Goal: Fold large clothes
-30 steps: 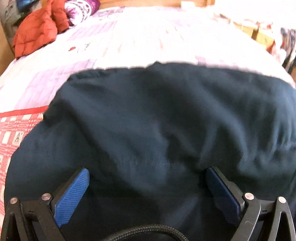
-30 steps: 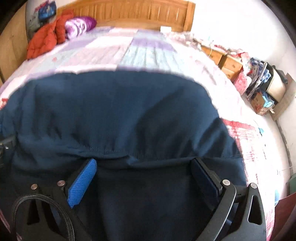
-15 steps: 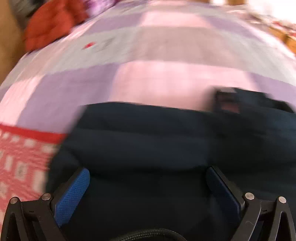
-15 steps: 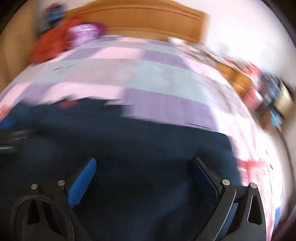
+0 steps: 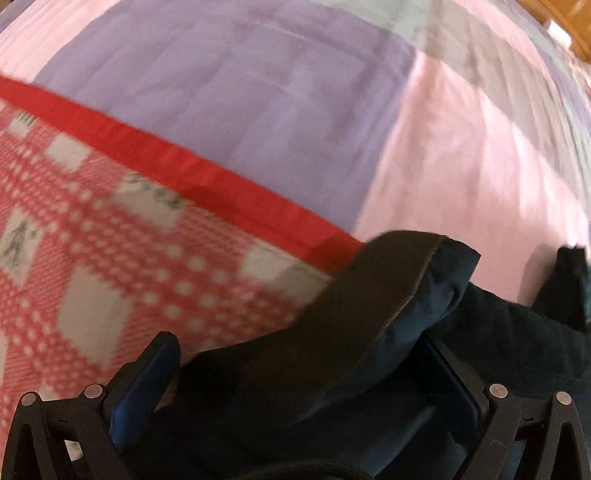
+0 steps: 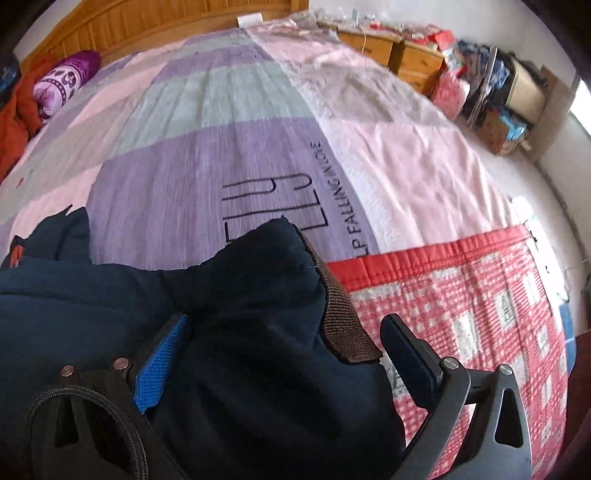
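the dark navy garment [image 6: 258,332] lies bunched at the near end of the bed [image 6: 229,155], ribbed cuffs pointing far. left gripper [image 5: 306,376] and right gripper [image 6: 291,350] both gape wide, cloth between the jaws but unpinched. likely mid-fold; next, close on the cuffs.

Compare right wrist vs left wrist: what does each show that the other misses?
Right wrist only: wooden headboard, purple pillow, orange jacket, nightstands, clutter by the wall, black lettering on the quilt.

Left wrist only: nothing distinct, just a closer, blurrier look at the bed.

Both: dark blue garment with a ribbed cuff between open fingers, red checked blanket, purple-pink quilt.
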### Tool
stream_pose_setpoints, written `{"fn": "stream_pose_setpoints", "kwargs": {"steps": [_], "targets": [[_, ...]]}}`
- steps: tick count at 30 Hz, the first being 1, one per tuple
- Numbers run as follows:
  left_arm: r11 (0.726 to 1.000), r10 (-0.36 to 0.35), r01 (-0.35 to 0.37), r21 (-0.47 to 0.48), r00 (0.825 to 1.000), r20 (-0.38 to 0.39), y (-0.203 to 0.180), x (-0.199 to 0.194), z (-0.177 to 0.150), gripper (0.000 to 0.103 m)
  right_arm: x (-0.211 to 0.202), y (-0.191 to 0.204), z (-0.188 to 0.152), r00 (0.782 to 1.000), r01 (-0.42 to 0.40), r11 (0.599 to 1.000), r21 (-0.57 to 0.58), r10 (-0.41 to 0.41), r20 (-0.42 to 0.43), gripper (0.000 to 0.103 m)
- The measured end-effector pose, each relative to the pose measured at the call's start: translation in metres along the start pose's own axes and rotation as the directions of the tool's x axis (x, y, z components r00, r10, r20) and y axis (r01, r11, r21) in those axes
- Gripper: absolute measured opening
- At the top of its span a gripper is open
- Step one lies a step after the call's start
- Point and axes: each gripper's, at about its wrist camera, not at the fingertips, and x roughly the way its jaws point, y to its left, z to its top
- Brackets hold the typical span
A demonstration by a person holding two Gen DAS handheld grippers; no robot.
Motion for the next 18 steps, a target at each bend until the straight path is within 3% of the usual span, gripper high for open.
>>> {"fn": "stream_pose_setpoints", "kwargs": {"steps": [3,5,6,7,8,10,12,13,15,17,18], "targets": [[0.993,-0.045,0.049,-0.103,0.998,0.045,0.047,-0.021,-0.003,0.103,-0.017,-0.009,-0.003,1.0,-0.025,0.999,0.044,0.024,0.01,0.103],[0.971,-0.112,0.128,-0.2,0.989,0.093,0.079,-0.039,-0.015,0.102,-0.053,-0.005,-0.015,0.993,-0.044,0.999,0.004,0.043,0.111,0.102],[0.975,-0.092,0.117,-0.187,0.986,0.137,0.083,-0.054,-0.024,0.102,-0.068,0.0,-0.023,0.987,-0.05,0.998,-0.034,0.055,0.15,0.102],[0.983,-0.081,0.109,-0.149,0.98,0.183,0.081,-0.069,-0.036,0.101,-0.09,0.009,-0.038,0.977,-0.061,0.994,-0.095,0.079,0.2,0.102],[0.993,-0.09,0.107,-0.054,0.963,0.254,0.069,-0.092,-0.062,0.101,-0.114,0.022,-0.059,0.961,-0.084,0.983,-0.164,0.123,0.247,0.102],[0.987,-0.11,0.068,0.143,0.946,0.306,0.03,-0.118,-0.114,0.101,-0.143,0.047,-0.096,0.941,-0.129,0.958,-0.258,0.2,0.274,0.102],[0.946,-0.155,0.047,0.322,0.935,0.32,-0.014,-0.133,-0.171,0.101,-0.166,0.082,-0.14,0.925,-0.158,0.924,-0.349,0.262,0.274,0.102],[0.91,-0.203,0.066,0.408,0.932,0.3,-0.039,-0.135,-0.205,0.101,-0.172,0.099,-0.158,0.919,-0.181,0.905,-0.386,0.296,0.261,0.102],[0.851,-0.267,0.131,0.508,0.942,0.205,-0.071,-0.127,-0.249,0.101,-0.18,0.138,-0.196,0.914,-0.214,0.852,-0.478,0.347,0.21,0.102],[0.807,-0.274,0.158,0.568,0.953,0.125,-0.089,-0.111,-0.281,0.101,-0.176,0.16,-0.222,0.93,-0.185,0.819,-0.542,0.325,0.173,0.101],[0.796,-0.232,0.106,0.597,0.963,0.139,-0.092,-0.1,-0.293,0.102,-0.169,0.161,-0.229,0.94,-0.164,0.813,-0.559,0.302,0.162,0.101]]}}
